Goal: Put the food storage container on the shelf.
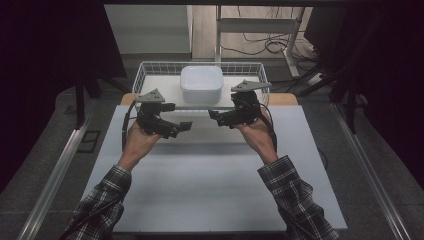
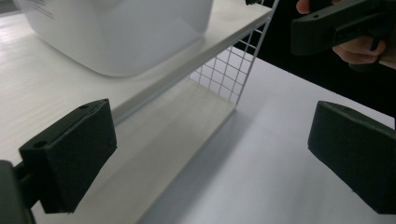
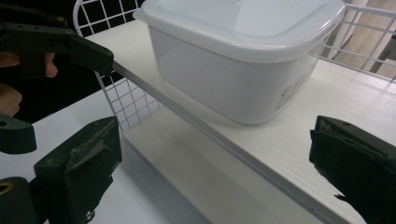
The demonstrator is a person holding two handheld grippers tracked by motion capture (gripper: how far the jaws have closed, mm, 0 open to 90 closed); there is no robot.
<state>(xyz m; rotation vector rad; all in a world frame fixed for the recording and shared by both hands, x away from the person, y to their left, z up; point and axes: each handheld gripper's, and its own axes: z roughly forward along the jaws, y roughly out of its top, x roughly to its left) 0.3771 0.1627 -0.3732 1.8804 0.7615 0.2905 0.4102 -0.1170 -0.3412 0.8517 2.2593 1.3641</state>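
A white lidded plastic container (image 1: 201,84) (image 2: 116,32) (image 3: 243,51) sits on the upper white shelf (image 1: 170,90) (image 3: 327,112) of a wire rack (image 1: 145,70) at the table's far edge. My left gripper (image 1: 185,126) (image 2: 210,154) is held in front of the rack's left part, open, with nothing between its jaws. My right gripper (image 1: 214,116) (image 3: 215,168) is open too, in front of the rack's right part, jaws aimed at the container and shelf edge. The two grippers point toward each other, a short gap apart.
The white table (image 1: 210,185) stretches toward the person's plaid sleeves (image 1: 295,195). A lower shelf board (image 2: 163,154) lies under the upper one. White wire mesh (image 2: 224,70) closes the rack's sides. Cables and a desk frame (image 1: 260,30) stand on the floor behind.
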